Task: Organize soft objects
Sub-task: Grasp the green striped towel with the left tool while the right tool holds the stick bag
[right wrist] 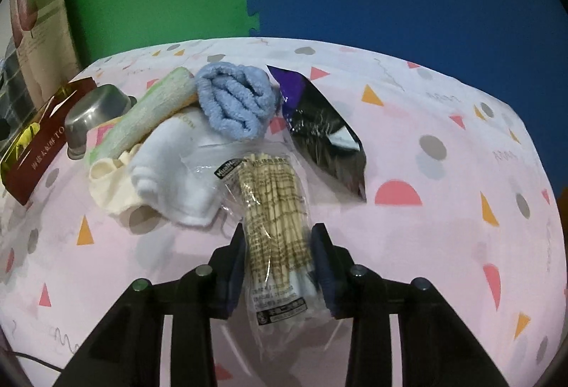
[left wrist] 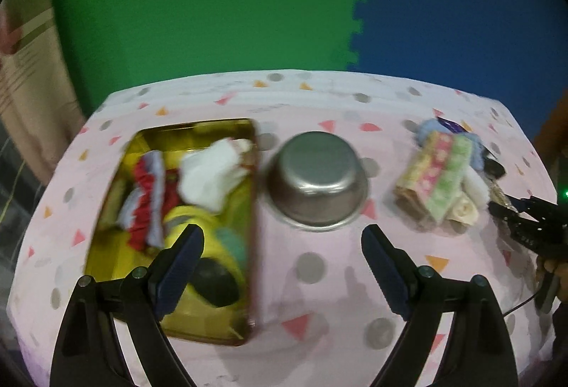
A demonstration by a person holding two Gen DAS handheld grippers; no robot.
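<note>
My left gripper is open and empty, above the table between the gold tin and the steel bowl. The tin holds a white cloth, a red and grey fabric piece and a yellow soft toy. My right gripper is shut on a clear packet of cotton swabs. Beyond it lies a pile: a blue towel, a green patterned cloth, a white towel and a cream cloth. The pile also shows in the left wrist view.
A shiny black and purple foil bag lies right of the blue towel. The upturned bowl and the tin's red side sit at the left. The table has a pink patterned cover. Green and blue foam mats form the backdrop.
</note>
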